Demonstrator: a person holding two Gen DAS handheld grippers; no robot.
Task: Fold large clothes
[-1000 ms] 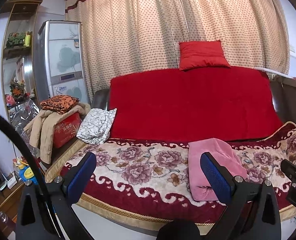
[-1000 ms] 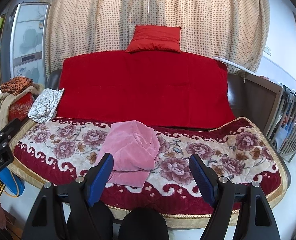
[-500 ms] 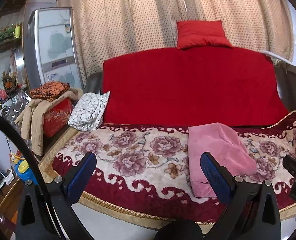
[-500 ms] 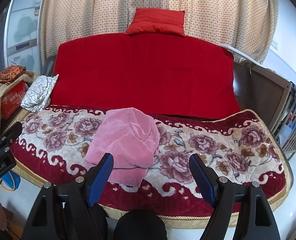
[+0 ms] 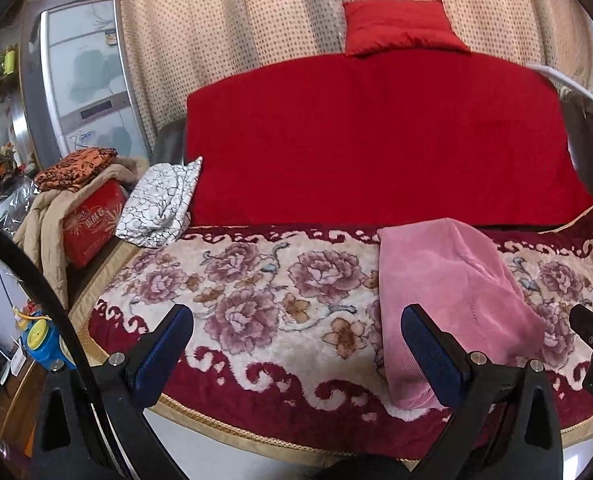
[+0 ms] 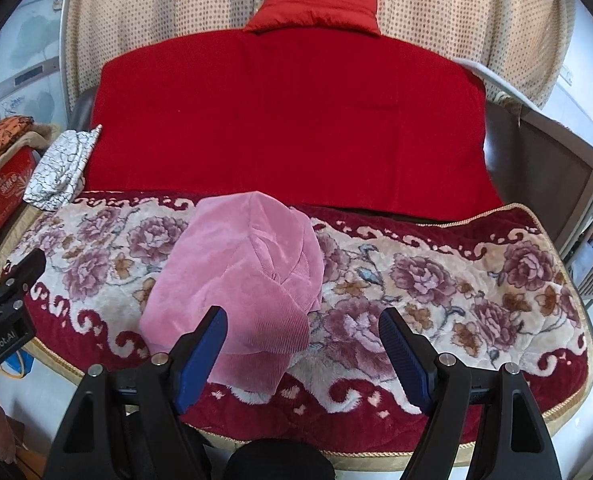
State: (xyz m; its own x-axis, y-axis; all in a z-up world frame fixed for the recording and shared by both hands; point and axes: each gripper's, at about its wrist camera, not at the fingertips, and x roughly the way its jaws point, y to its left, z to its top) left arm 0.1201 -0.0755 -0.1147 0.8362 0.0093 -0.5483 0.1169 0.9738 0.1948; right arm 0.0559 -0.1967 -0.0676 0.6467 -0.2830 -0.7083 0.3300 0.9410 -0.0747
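covering the sofa seat, floral blanket (image 6: 436,280), pink garment (image 6: 248,272) bunched on it, dotted curtain (image 5: 236,20) behind, both tools (image 5: 296,344) (image 6: 302,340) apart, empty

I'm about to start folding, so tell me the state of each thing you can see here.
Pink garment: bunched up, unfolded, on the sofa's floral blanket.
Left gripper: open, empty.
Right gripper: open, empty.
Red cushion: on top of the sofa back.
White patterned cloth: crumpled at the sofa's end.

Home living room; covered sofa (image 6: 292,120); curtains (image 6: 436,8); fridge (image 5: 88,92)
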